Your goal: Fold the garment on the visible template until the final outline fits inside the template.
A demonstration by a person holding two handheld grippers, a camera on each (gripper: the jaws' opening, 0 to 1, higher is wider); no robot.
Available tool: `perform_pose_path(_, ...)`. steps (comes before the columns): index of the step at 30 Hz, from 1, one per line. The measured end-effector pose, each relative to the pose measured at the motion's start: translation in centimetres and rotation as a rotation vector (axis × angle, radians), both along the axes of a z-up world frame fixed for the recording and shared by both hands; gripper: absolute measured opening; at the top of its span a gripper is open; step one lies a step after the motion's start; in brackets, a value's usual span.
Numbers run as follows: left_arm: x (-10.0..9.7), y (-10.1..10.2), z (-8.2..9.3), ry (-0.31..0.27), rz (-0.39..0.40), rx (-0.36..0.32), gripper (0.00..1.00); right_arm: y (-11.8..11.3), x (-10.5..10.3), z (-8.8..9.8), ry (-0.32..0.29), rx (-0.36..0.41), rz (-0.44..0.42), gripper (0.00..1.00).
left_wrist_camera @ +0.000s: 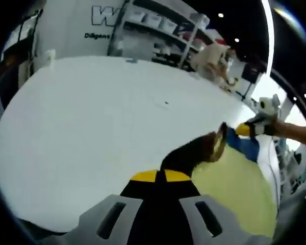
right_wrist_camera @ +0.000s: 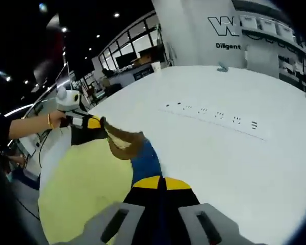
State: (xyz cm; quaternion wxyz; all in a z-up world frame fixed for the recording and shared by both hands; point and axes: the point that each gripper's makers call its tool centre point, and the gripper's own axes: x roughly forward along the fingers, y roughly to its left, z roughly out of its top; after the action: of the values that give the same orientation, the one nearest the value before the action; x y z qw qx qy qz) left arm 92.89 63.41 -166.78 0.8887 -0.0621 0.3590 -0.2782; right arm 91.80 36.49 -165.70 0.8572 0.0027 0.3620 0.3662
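Note:
A garment of dark brown [left_wrist_camera: 194, 152] and blue [left_wrist_camera: 248, 146] cloth hangs stretched between my two grippers, above a pale yellow template [left_wrist_camera: 234, 194] that lies on the white table [left_wrist_camera: 92, 127]. My left gripper [left_wrist_camera: 160, 176] is shut on the brown end, its yellow tips pressed together. In the left gripper view the right gripper [left_wrist_camera: 242, 130] comes in from the right, holding the blue end. In the right gripper view my right gripper [right_wrist_camera: 160, 182] is shut on the blue cloth [right_wrist_camera: 148, 162]. The brown part [right_wrist_camera: 123, 140] runs to the left gripper [right_wrist_camera: 94, 122] over the template [right_wrist_camera: 81, 189].
A row of small dark marks [right_wrist_camera: 214, 115] crosses the table beyond the garment. A white pillar with lettering [right_wrist_camera: 219, 30] and shelves [left_wrist_camera: 163, 30] stand behind the table's far edge. A person's forearm [right_wrist_camera: 30, 125] reaches in at the left.

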Motion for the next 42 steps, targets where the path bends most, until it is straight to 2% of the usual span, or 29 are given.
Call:
perform_pose_path(2,0.0,0.5,0.1,-0.011,0.013,0.032,0.06,-0.2,0.1,-0.2,0.004,0.005,-0.012,0.00)
perform_pose_path(4,0.7,1.2,0.6,-0.100,0.003,0.109,0.04,-0.8,0.1,0.0,-0.039,-0.028,-0.044,0.00)
perform_pose_path(6,0.2,1.3,0.8,-0.090,0.020,0.111,0.06,-1.0,0.5,0.2,-0.059,-0.043,-0.053,0.06)
perform_pose_path(9,-1.0,0.6,1.7,-0.115,-0.003,0.116,0.14,-1.0,-0.1,0.9,-0.085,-0.055,-0.044,0.15)
perform_pose_path(13,-1.9,0.1,2.4,-0.148,-0.043,0.126,0.27,-1.1,-0.7,1.3,-0.103,-0.069,-0.019,0.16)
perform_pose_path(15,-2.1,-0.2,3.2,-0.221,-0.087,0.143,0.36,-1.1,-1.5,1.8,-0.116,-0.082,0.001,0.19)
perform_pose_path(16,-2.8,-0.9,4.1,-0.258,-0.094,0.146,0.41,-1.2,-2.0,2.0,-0.122,-0.091,0.012,0.20)
perform_pose_path(17,-3.8,-0.8,4.0,-0.243,-0.107,0.139,0.45,-1.2,-2.9,2.6,-0.144,-0.105,0.027,0.22)
perform_pose_path(19,-5.1,-1.1,4.8,-0.255,-0.129,0.137,0.50,-1.3,-4.0,2.9,-0.146,-0.107,0.037,0.25)
perform_pose_path(23,-6.4,-1.2,5.3,-0.279,-0.155,0.156,0.55,-1.8,-4.8,2.8,-0.151,-0.135,0.060,0.31)
perform_pose_path(24,-6.5,-1.1,5.3,-0.280,-0.151,0.159,0.56,-1.9,-5.6,3.1,-0.159,-0.136,0.052,0.32)
perform_pose_path(28,-8.9,-1.6,5.9,-0.280,-0.162,0.148,0.59,-2.0,-8.4,3.3,-0.170,-0.148,0.058,0.34)
perform_pose_path(31,-10.4,-1.7,6.0,-0.277,-0.171,0.147,0.60,-2.3,-9.7,2.9,-0.165,-0.174,0.080,0.34)
perform_pose_path(33,-11.9,-1.5,6.0,-0.269,-0.176,0.151,0.60,-2.5,-11.7,2.6,-0.154,-0.195,0.098,0.35)
perform_pose_path(35,-12.4,-1.1,5.8,-0.260,-0.173,0.148,0.61,-2.7,-11.7,2.4,-0.154,-0.202,0.103,0.35)
perform_pose_path(37,-12.7,-0.4,5.6,-0.249,-0.166,0.148,0.62,-2.9,-12.5,2.5,-0.146,-0.202,0.100,0.36)
perform_pose_path(39,-13.9,-0.8,5.7,-0.247,-0.171,0.149,0.63,-2.9,-13.6,2.5,-0.143,-0.204,0.100,0.36)
perform_pose_path(41,-15.0,-0.8,5.9,-0.249,-0.177,0.155,0.64,-3.0,-14.9,2.5,-0.143,-0.224,0.103,0.36)
perform_pose_path(42,-15.2,-0.7,5.6,-0.244,-0.179,0.160,0.63,-3.5,-14.9,2.4,-0.160,-0.279,0.119,0.36)
